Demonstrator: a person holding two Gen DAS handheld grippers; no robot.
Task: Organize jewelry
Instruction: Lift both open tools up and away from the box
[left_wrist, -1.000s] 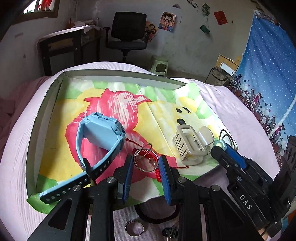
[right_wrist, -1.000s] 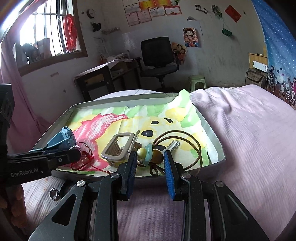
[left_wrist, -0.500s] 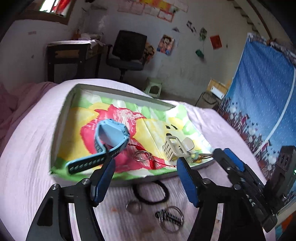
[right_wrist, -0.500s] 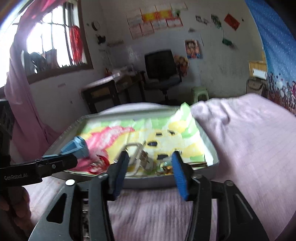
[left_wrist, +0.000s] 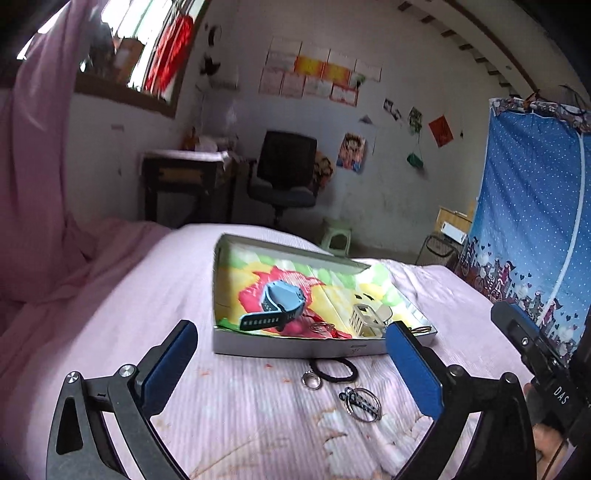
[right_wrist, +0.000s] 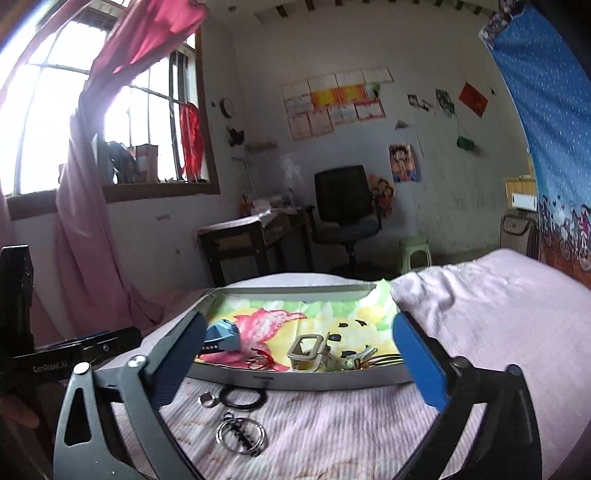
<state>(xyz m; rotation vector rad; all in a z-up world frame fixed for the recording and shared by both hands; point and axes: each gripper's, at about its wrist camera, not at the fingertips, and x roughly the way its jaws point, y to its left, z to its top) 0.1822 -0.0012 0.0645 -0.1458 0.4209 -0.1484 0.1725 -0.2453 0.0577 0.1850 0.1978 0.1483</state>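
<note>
1. My left gripper (left_wrist: 291, 338) hangs above the pink bedspread (left_wrist: 122, 321) with its jaws spreading wide and nothing between them.
2. My right gripper (right_wrist: 299, 334) is the same: jaws opening wide and empty, aimed at the near wall of the tray (right_wrist: 306, 380).
3. The tray lies on the bed, lined with a bright cartoon sheet.
4. Inside it I see a blue watch (left_wrist: 282, 299) toward the left side, its dark strap running toward the near wall.
5. To the right of the watch sit thin rings on a red cord (left_wrist: 327, 328), then a beige hair clip (right_wrist: 308, 352), then a brown cord bangle with beads (right_wrist: 373, 360) at the right end.
6. Three pieces are outside the tray, on the bedspread just in front of its near wall: a black hair tie (right_wrist: 243, 398), a small silver ring (right_wrist: 207, 399) beside it, and a set of linked silver hoops (right_wrist: 241, 435) nearest to me.
7. The right gripper's body shows at the right edge of my left view.
</note>
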